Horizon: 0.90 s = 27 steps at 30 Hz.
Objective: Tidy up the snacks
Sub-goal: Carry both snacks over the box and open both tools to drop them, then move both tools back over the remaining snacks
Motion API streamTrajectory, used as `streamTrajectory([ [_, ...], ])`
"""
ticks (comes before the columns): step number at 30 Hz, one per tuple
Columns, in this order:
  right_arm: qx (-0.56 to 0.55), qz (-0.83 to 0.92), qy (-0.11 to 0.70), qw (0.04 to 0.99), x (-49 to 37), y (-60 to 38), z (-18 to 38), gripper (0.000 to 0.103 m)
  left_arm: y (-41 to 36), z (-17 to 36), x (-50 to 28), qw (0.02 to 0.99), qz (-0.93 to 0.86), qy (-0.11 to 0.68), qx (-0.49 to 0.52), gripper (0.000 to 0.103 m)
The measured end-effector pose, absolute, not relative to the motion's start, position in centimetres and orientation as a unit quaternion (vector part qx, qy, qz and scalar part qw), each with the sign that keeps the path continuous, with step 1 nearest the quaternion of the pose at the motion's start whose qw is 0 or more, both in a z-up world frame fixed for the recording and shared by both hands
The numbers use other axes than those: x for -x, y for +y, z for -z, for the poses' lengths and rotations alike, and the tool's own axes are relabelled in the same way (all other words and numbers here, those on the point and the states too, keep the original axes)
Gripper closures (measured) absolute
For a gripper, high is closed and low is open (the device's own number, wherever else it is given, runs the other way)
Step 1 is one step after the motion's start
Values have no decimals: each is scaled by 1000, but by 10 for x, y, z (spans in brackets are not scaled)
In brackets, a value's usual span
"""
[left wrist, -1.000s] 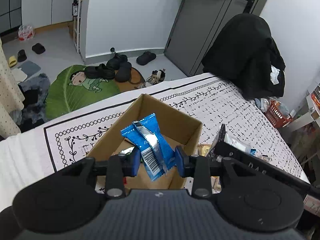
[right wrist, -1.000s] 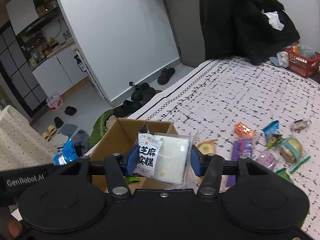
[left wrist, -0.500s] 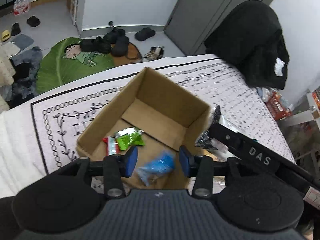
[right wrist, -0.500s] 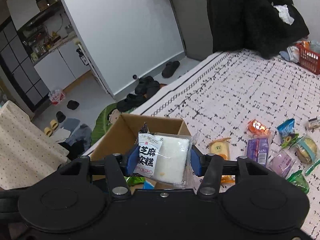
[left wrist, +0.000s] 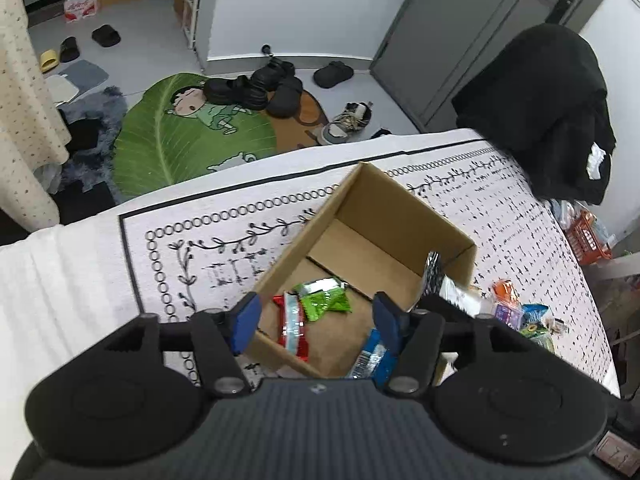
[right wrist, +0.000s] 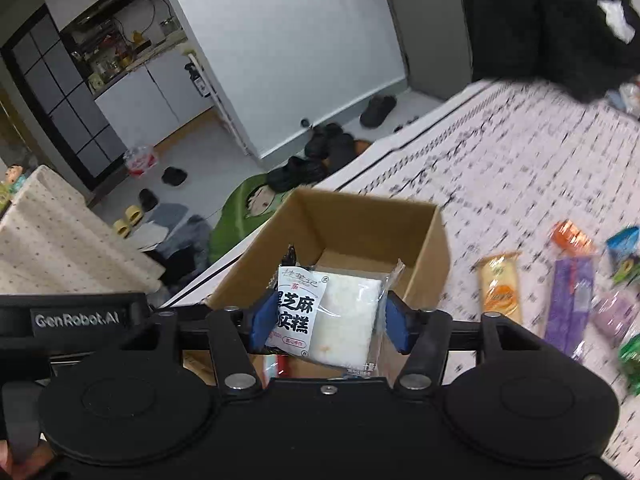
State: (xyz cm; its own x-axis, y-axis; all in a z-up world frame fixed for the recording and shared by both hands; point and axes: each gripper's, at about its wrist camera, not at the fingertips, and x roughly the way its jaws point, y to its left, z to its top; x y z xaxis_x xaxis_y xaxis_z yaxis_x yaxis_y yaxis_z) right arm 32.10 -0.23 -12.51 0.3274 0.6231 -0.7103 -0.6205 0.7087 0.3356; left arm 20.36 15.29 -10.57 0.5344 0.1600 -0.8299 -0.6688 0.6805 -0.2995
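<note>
Left gripper spread wide, holding nothing, above cardboard box holding blue packet, red bar, green packet. Right gripper clamps white sesame cake pack over the box; loose snacks lie on tablecloth beyond.

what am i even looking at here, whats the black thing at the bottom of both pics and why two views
The black shape is a handheld gripper with two blue-padded fingers; a person holds one in each hand, and each carries a wide-angle camera looking along its fingers. One picture comes from the left gripper, the other from the right gripper.

Both look down at a cardboard box on a patterned white cloth. The left gripper is open and empty; below it in the box lie a green packet, a red packet and a blue packet. The right gripper is shut on a white cake packet over the box. More snacks lie loose on the cloth.
</note>
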Motion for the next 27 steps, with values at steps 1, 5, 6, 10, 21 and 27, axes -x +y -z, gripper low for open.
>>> streamTrajectory([
  [1,-10,-382,445,810,-323,-4,125,42,154,104,-202,819,-254,410,312,31],
  [5,-30,-376,444,813,-324,-18,119,38,151,93,-196,826,-262,402,297,22],
  [6,-34,-376,443,813,-324,-22,118,37,150,92,-195,827,-262,399,296,21],
  [10,-47,-366,437,820,-324,-39,112,36,141,84,-190,834,-262,387,293,13],
  [21,-57,-343,421,838,-315,-94,93,21,96,69,-186,852,-250,375,266,0],
  [27,-64,-319,419,847,-314,-125,93,14,72,68,-181,857,-244,366,267,0],
])
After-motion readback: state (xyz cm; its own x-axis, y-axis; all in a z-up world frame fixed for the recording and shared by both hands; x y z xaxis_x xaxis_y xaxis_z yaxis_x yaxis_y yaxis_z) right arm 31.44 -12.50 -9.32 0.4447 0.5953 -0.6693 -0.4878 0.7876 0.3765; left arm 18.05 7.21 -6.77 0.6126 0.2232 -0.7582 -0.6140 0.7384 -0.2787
